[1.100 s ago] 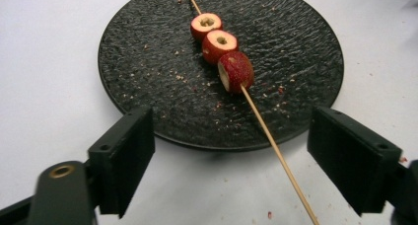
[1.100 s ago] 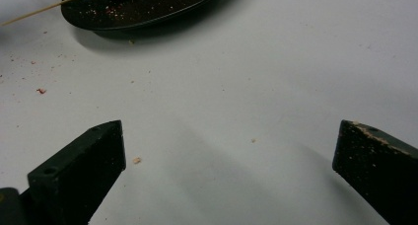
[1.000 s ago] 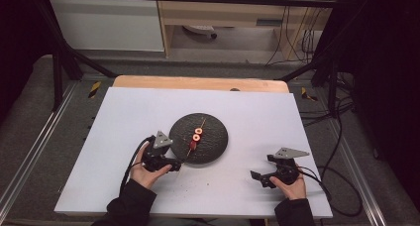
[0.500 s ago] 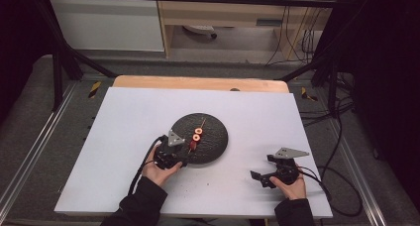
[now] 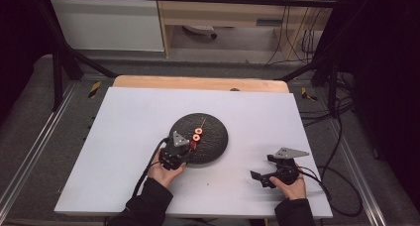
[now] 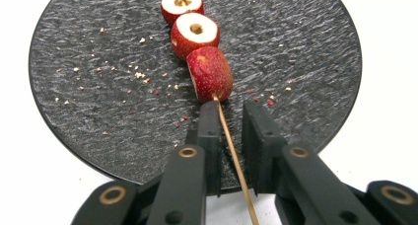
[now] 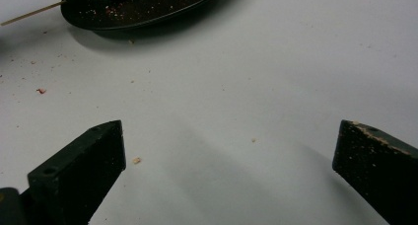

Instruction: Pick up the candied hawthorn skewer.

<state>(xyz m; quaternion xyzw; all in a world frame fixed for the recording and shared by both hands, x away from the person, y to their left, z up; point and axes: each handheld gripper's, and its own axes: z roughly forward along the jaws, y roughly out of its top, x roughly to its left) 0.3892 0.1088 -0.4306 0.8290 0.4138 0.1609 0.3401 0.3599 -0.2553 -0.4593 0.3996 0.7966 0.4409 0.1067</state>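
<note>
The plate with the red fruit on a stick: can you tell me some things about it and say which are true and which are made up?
1. Three red fruit pieces sit on the stick. True.
2. The plate is white. False: it is dark, with crumbs on it.
3. The stick runs between the left gripper jaws. True.
4. The right gripper holds a fruit piece. False: it is open over the bare white table.
5. The fruit lies off the plate. False: it lies on it.

Beyond your tongs, the white worktop (image 5: 124, 117) ends at a wooden edge strip (image 5: 198, 82). Past it you see grey floor (image 5: 208, 66), a white cabinet (image 5: 106, 23), wooden shelving (image 5: 223, 13) and dangling cables (image 5: 297, 37); black frame bars (image 5: 59, 62) flank both sides.
</note>
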